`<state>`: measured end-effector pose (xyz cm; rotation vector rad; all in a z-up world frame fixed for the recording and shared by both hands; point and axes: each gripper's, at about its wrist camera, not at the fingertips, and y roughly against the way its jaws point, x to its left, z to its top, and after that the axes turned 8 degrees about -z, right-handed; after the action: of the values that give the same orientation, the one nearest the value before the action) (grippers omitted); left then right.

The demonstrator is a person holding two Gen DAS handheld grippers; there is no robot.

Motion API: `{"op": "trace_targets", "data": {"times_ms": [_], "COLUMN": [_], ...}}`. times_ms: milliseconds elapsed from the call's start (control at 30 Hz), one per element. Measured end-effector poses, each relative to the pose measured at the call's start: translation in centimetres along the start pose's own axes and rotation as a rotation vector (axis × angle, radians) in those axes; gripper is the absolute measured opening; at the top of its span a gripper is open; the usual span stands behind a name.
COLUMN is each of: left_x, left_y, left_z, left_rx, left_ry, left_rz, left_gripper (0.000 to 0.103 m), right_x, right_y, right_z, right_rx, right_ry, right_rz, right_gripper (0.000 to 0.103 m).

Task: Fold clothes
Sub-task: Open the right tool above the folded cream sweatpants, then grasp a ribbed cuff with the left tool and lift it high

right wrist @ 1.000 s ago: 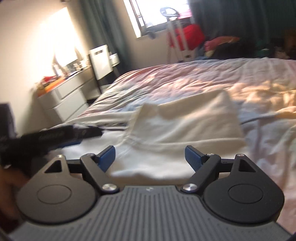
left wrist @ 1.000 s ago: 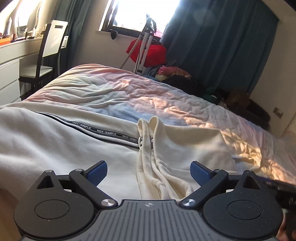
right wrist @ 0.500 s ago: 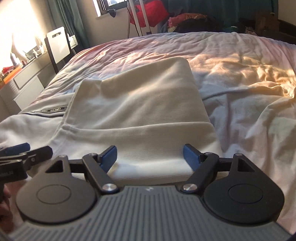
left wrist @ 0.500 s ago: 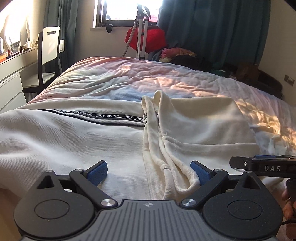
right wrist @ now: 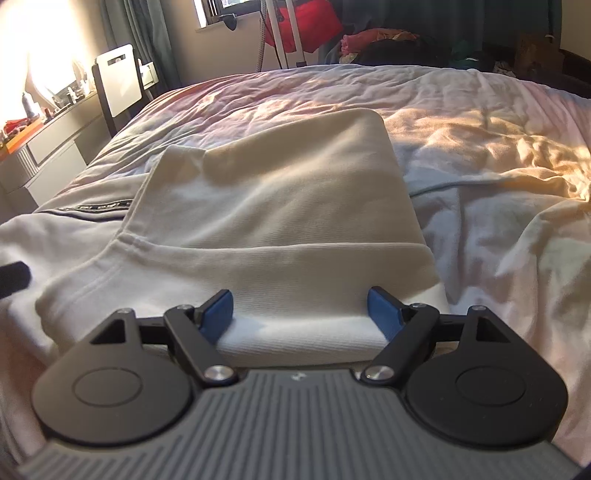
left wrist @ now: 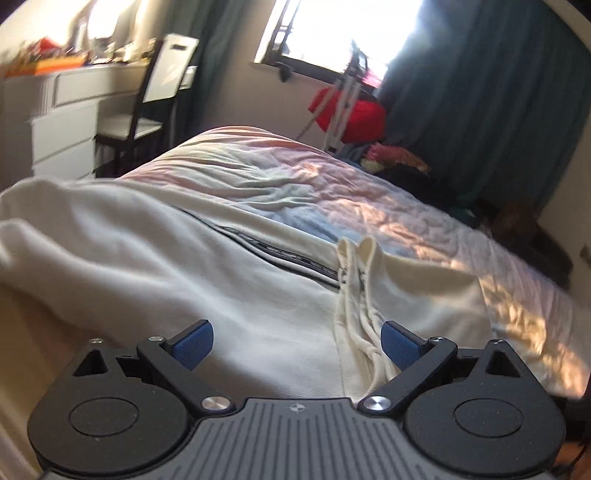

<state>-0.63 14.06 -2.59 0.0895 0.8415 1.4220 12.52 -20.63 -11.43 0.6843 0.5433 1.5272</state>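
My left claw (left wrist: 297,341) is spread wide, blue-padded fingers (left wrist: 194,341) well apart and holding nothing; it hangs low over the near edge of the cream-white zip-up hooded sweatshirt (left wrist: 177,266) lying on the bed. Between the fingers I see the white body fabric, and just by the right pad the bunched hood opening with its drawcords (left wrist: 364,321), though I cannot tell if the pad touches them. Right claw (right wrist: 301,310) is likewise wide open and empty, its blue pads (right wrist: 384,310) straddling the folded near edge of the same sweatshirt (right wrist: 280,221); contact cannot be judged. From this side the cream hood lies flat, pointing away from me, its far edge squared off. Left of the hood runs the black zipper tape with white lettering (left wrist: 280,254), crossing the garment's body. Under and past the garment, the rumpled pale duvet with pink and blue tint (right wrist: 480,129) carries patches of sunlight. Further back on the left stands a chair with black frame and white backrest (left wrist: 155,96) beside a white chest of drawers (left wrist: 59,118) with clutter on top. Beyond the bed's far end: a red bag (left wrist: 351,114) behind a white metal stand, a heap of dark and colourful clothes (right wrist: 388,44), a bright window (left wrist: 332,33) and dark teal curtains (left wrist: 480,103).
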Motion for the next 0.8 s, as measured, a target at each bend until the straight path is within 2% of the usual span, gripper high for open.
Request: {"op": "trace_targets", "data": {"times_ms": [100,200,267,333,533,567,633,700,767,800], "left_x": [4.8,9.5,12.1,14.3,19.5,20.4,22.1,23.1,23.7,23.9], "left_y": [2.8,4.3,4.3,3.7,2.3,2.1,1.6,1.3,0.9,0.8], "left_z": [1.0,1.9,2.4,3.0,5.3,5.6,6.4,6.9,7.3,7.4], "left_rx": [-0.044,-0.088,-0.100,-0.101,-0.233,-0.255,-0.299,-0.328,-0.332,-0.337], "left_ry": [0.274,0.506,0.626,0.704,0.807,0.824,0.857,0.841,0.808,0.792], "left_rz": [0.011,0.059,0.111,0.148,0.232,0.246,0.274,0.277,0.266,0.262], "left_gripper": [0.099,0.099,0.099,0.099,0.097,0.094,0.085,0.078,0.060,0.054], "right_x": [-0.4,-0.6,-0.5,-0.3,-0.1,0.1,0.5,0.9,1.5,1.9], "right_y": [0.3,0.5,0.5,0.6,0.4,0.3,0.4,0.7,1.6,2.0], "right_z": [0.0,0.0,-0.1,-0.2,-0.2,-0.2,-0.1,0.0,0.0,0.0], "right_rx": [0.001,0.002,0.001,-0.001,-0.003,-0.002,-0.005,-0.020,-0.049,-0.064], "right_ry": [-0.022,-0.041,-0.032,-0.022,-0.009,-0.005,0.006,0.018,0.033,0.044], "right_rz": [0.015,0.023,0.021,0.016,0.005,0.001,-0.004,-0.005,0.044,0.070], "right_gripper": [0.081,0.081,0.081,0.081,0.081,0.081,0.082,0.082,0.081,0.081]}}
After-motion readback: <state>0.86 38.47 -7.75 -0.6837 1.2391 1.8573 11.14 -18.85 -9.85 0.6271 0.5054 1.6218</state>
